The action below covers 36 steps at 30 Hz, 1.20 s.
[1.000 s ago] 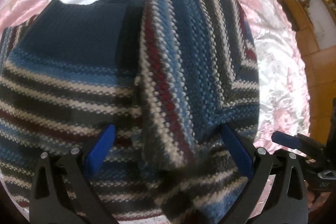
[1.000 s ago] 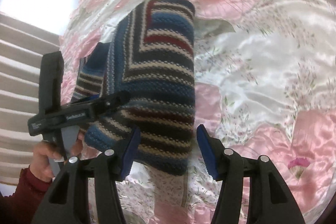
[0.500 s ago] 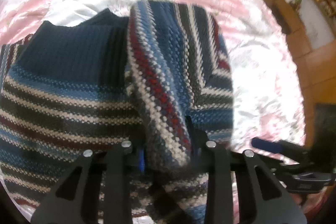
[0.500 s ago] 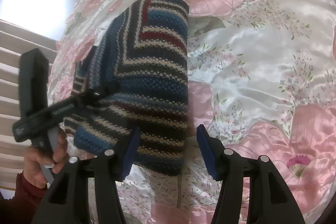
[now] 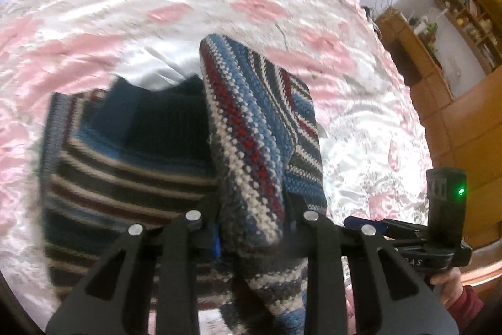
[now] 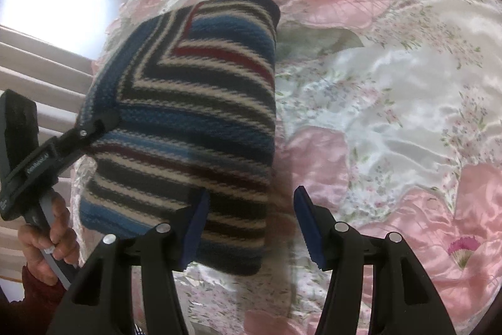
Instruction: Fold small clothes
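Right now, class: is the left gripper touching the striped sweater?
Touching. The left wrist view shows the left gripper clamped on a raised fold of the striped sweater.

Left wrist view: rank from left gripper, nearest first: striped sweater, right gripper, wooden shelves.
1. striped sweater: its folded edge is clamped between the left gripper fingers.
2. right gripper: low right, beside the sweater.
3. wooden shelves: upper right, beyond the bed.
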Available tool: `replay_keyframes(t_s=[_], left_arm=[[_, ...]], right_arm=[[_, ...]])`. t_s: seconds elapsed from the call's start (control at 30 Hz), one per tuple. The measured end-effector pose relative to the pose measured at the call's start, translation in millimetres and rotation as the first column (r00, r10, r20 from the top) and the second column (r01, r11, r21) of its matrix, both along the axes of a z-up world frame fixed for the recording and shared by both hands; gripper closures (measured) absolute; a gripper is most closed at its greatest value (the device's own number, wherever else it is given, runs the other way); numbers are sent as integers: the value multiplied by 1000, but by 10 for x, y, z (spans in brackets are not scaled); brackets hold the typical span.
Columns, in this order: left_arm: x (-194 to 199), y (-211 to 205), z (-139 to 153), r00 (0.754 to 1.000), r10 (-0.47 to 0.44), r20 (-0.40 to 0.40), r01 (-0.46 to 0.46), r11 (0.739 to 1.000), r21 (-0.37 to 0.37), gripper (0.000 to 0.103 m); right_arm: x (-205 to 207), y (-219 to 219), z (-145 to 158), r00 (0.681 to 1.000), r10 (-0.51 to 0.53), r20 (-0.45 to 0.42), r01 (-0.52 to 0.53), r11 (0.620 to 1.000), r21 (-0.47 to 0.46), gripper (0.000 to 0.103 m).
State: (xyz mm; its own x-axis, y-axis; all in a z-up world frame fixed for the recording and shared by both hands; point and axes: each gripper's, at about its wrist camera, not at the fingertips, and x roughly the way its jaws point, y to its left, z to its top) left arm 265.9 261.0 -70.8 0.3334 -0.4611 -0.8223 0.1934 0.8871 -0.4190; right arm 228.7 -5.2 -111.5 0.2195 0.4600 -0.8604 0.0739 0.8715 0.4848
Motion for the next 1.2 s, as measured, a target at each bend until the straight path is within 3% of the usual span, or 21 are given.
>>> replay_keyframes(t_s=[0.23,0.4,0.53,0.73,0.97,1.1,1.2], left_arm=[[61,762,317,996,78,32,-80,996,51,77],[111,1300,338,990,142,26,-144,984,105,77],[132,1573,78,985,165,-46,-158,980,124,77],[90,1570,-413,978,169,-125,-154,980,124,77],[86,1615,-540,979,151,-140,-144,988,57,74],[20,1724,-382,970,187,-157,-180,982,59,58],[-144,1709,-133,974,190,-127,-183,981,67,38]], right_arm=[[66,257,34,999,48,21,-49,998,29,46],[105,556,33,993,109,33,-111,993,49,46],[93,770,19,986,159,38,-160,987,21,46],[73,912,-62,982,187,14,-187,982,-9,46],[50,947,-130,984,178,-18,-179,984,-14,46],[-2,985,-154,982,186,-38,-186,982,-10,39],[-42,1033,-217,982,178,-67,-177,984,14,37]])
